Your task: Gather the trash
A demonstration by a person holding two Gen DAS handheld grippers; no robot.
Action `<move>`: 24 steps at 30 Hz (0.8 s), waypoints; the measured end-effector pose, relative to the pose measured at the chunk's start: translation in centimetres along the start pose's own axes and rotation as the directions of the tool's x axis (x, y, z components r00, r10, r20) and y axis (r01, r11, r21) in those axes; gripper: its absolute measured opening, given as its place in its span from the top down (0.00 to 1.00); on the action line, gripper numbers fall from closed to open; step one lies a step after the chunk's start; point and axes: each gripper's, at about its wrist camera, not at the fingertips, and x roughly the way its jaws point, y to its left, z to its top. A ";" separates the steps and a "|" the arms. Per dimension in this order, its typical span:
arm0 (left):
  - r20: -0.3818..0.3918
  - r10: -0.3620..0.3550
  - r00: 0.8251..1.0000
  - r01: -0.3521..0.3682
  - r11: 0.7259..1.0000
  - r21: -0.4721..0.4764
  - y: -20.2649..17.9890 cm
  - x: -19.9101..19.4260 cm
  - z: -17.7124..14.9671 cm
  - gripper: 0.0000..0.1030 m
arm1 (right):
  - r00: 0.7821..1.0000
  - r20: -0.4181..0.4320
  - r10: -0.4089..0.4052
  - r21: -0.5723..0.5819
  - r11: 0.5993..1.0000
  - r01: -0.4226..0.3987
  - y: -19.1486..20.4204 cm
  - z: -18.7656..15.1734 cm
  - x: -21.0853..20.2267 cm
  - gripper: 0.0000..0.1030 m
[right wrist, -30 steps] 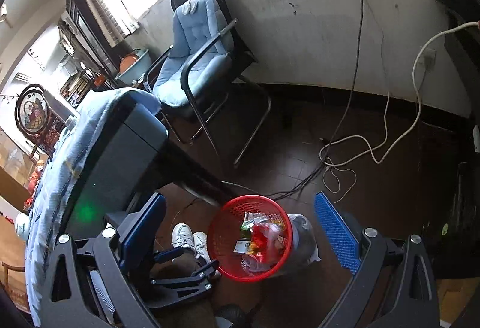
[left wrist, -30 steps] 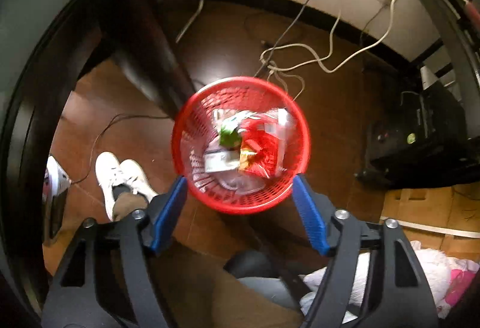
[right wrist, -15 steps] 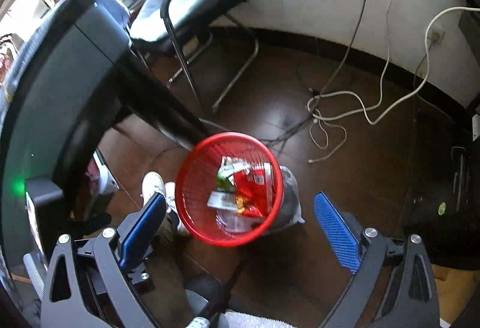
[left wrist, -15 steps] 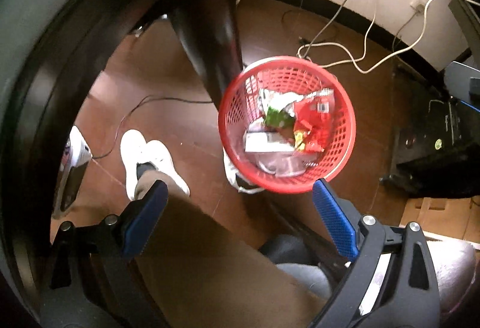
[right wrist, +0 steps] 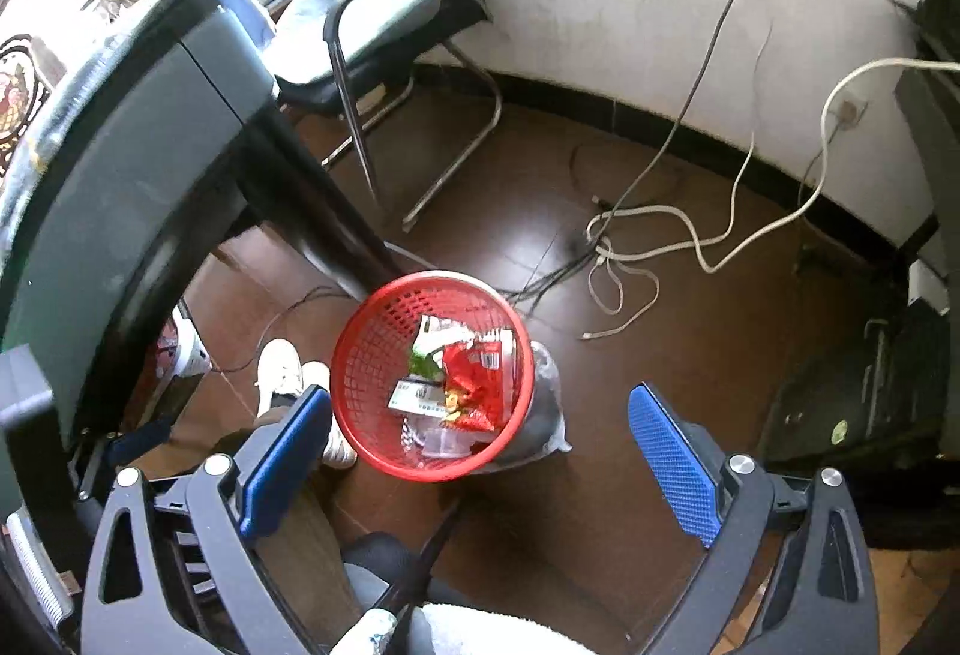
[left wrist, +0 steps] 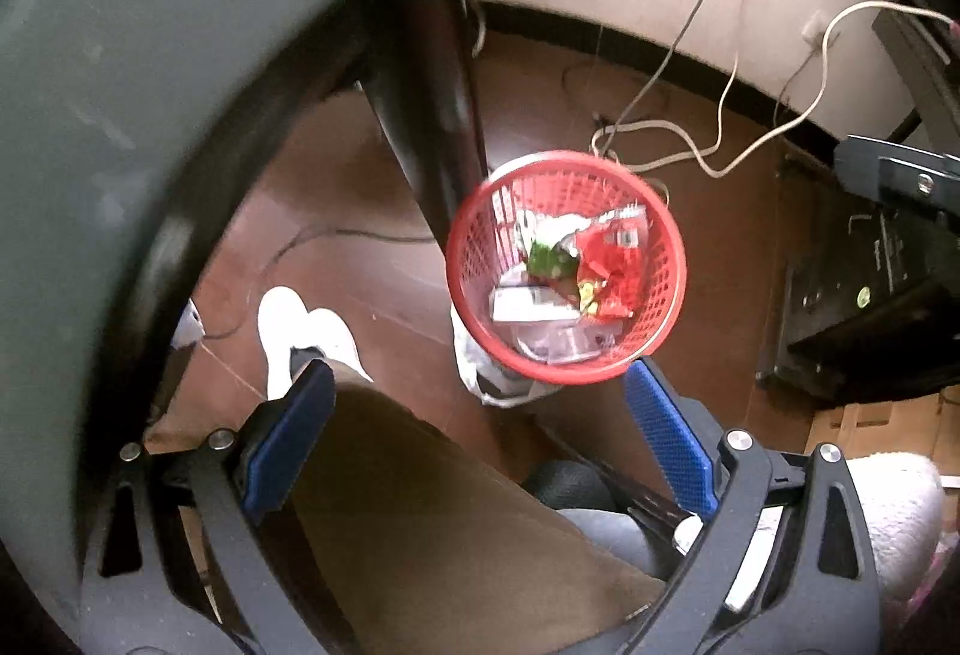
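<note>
- While both of our grippers hang above the floor with nothing in them, the left gripper (left wrist: pixel 474 445) and the right gripper (right wrist: pixel 480 463) each have their jaws spread wide.
- Our red basket (right wrist: pixel 366 349) stands on the brown floor (right wrist: pixel 690 355), just beside the dark table leg (right wrist: pixel 312 211) and near the tangle of white cables (right wrist: pixel 624 259).
- Inside it we see a red wrapper (left wrist: pixel 612 265), a green scrap (left wrist: pixel 543 259) and a white card (left wrist: pixel 522 304), so the collecting looks well along to us.
- We judge the step in hand to be going for the next piece of litter; to do it well we should turn toward the table edge (right wrist: pixel 150 115), keep the jaws wide and come in level.
- On any return we should drop from directly over the basket's rim, since the mesh bin looks light and easy to tip.
- We cannot see the table's top surface, and no loose trash outside the basket shows.
- A pale bag (right wrist: pixel 549 415) behind the basket is mostly hidden.
- In the left wrist view the table and basket are blurred, and our trouser leg (left wrist: pixel 450 523) covers the nearer floor.
</note>
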 end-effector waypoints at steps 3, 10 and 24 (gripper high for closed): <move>0.056 -0.004 0.998 0.004 1.000 -0.005 0.1 -2.1 -0.4 0.08 | 0.999 0.041 -0.003 -0.002 1.000 0.003 0.3 0.2 -1.8 0.06; 0.183 0.015 0.983 -0.018 1.000 0.014 -0.1 -6.7 -1.7 0.07 | 0.992 0.124 0.004 -0.038 0.999 0.001 2.3 0.1 -5.9 0.06; 0.307 0.000 0.952 0.001 1.000 -0.002 0.3 -11.5 -4.0 0.07 | 0.967 0.243 -0.078 -0.095 0.990 0.104 5.2 -2.8 -11.5 0.06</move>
